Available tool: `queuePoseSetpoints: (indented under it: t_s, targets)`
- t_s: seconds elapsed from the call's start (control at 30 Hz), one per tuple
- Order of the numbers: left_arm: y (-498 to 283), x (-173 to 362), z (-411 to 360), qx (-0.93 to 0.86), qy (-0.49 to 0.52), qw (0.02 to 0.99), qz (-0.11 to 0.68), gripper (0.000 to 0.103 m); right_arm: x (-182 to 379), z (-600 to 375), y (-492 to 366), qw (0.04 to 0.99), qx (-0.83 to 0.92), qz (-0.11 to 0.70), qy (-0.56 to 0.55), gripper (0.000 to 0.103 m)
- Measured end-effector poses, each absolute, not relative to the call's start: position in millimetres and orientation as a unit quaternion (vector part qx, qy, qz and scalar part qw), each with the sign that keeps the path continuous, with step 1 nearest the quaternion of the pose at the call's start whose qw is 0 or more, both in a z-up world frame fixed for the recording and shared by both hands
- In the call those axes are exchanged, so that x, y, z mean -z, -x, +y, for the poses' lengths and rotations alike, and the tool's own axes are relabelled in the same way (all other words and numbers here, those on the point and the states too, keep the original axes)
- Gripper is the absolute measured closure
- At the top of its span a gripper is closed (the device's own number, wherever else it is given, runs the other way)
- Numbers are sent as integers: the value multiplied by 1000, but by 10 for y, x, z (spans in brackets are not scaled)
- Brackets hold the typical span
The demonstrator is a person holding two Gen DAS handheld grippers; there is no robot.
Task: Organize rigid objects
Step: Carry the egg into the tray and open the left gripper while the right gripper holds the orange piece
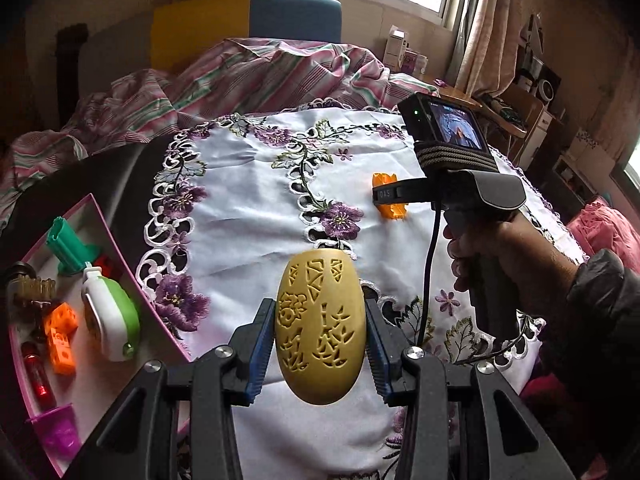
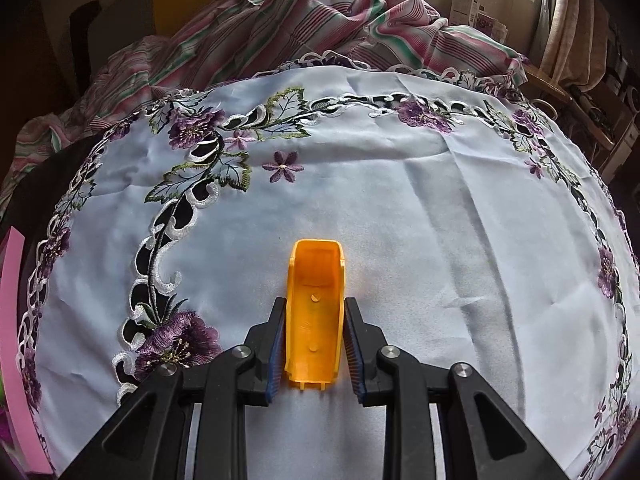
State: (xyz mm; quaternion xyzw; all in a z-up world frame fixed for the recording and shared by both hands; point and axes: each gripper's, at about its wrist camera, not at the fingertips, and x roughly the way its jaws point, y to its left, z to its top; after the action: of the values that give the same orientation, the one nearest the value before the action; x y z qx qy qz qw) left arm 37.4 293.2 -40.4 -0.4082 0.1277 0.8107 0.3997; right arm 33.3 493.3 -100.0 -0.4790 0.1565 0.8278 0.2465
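A yellow carved egg-shaped piece (image 1: 320,328) hangs above the embroidered white cloth (image 1: 248,208), with my left gripper (image 1: 320,312) shut on its sides. My right gripper (image 2: 314,308) is shut on an orange open-topped plastic channel piece (image 2: 316,312) that rests on the cloth. In the left wrist view that orange piece (image 1: 390,200) shows at mid-right, partly behind the right gripper's black fingers (image 1: 394,194), with a hand (image 1: 504,256) on the handle.
A pink-rimmed tray (image 1: 116,240) at the left holds a green stand (image 1: 70,246), a white-and-green device (image 1: 110,316), orange blocks (image 1: 60,336), a red tube and a magenta cup. Its pink edge (image 2: 16,352) shows at left. Striped bedding (image 1: 240,76) lies behind the cloth.
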Motion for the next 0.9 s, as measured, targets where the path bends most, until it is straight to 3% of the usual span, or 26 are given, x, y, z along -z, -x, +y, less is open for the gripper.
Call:
queuePoseSetpoints:
  t_s: [0.5, 0.9]
  targets:
    - [-283, 196, 2600, -816, 415, 396, 70, 60, 991, 4924, -326, 245, -831, 144, 479, 77]
    - [143, 17, 1577, -843, 430, 322, -30, 60, 988, 4917, -325, 244, -831, 141, 479, 77]
